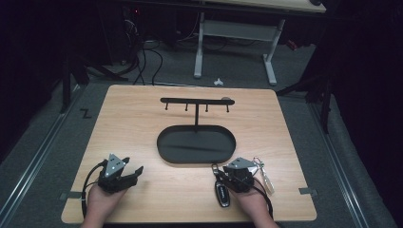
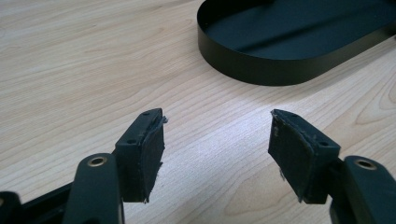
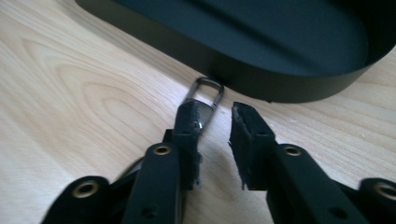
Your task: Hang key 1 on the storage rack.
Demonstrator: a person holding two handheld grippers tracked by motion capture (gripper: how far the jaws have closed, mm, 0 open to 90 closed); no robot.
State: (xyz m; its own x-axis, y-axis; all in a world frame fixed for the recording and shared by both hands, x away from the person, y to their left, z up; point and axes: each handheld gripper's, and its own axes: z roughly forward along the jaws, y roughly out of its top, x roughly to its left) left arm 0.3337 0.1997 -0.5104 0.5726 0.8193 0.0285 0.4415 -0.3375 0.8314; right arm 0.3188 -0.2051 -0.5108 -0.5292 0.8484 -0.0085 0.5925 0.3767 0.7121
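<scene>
Car key fob (image 1: 222,193) just below the oval tray (image 1: 164,154): light, rigid, best grabbed by its metal loop (image 3: 205,91); right gripper (image 3: 215,116) is released, straddling nothing.

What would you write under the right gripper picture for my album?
The right gripper, jaws slightly apart, rests on the wooden table beside a metal key loop before the black oval tray.
</scene>
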